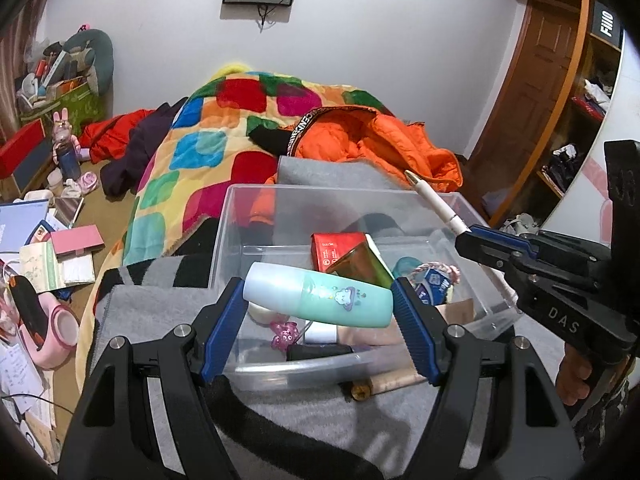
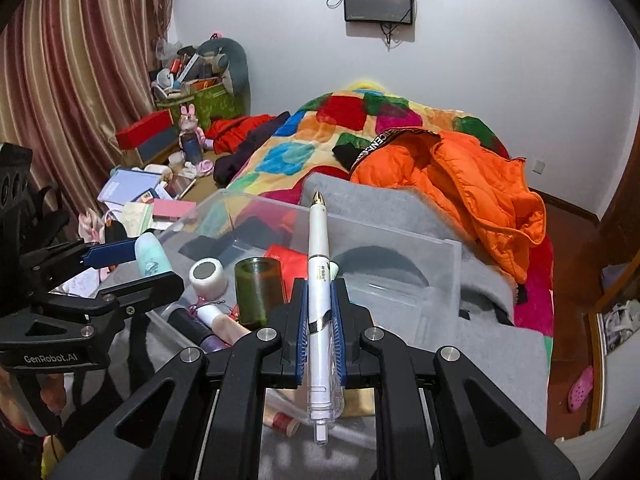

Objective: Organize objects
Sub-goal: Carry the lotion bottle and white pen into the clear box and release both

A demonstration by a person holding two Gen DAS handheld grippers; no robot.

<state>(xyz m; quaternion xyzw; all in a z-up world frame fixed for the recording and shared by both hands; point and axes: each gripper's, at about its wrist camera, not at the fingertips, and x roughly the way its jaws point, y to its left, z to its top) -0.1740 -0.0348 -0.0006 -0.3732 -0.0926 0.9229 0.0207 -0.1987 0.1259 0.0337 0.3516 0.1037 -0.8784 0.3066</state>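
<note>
A clear plastic bin (image 1: 344, 196) sits on a grey blanket on the bed and holds several small items. My left gripper (image 1: 320, 300) is shut on a mint-green bottle with a white cap (image 1: 320, 296), held crosswise over the bin's near side. It shows at the left of the right wrist view (image 2: 150, 258). My right gripper (image 2: 319, 316) is shut on a white pen with a gold tip (image 2: 318, 280), pointing forward above the bin (image 2: 400, 240). That pen (image 1: 436, 206) and gripper (image 1: 476, 240) show at the right of the left wrist view.
Inside the bin lie a red box (image 1: 334, 248), an olive-green jar (image 2: 258, 292), a white roll (image 2: 206, 276) and other small things. An orange jacket (image 2: 460, 176) and a patchwork quilt (image 1: 224, 120) lie behind. Books and clutter cover the floor at left (image 1: 48, 240).
</note>
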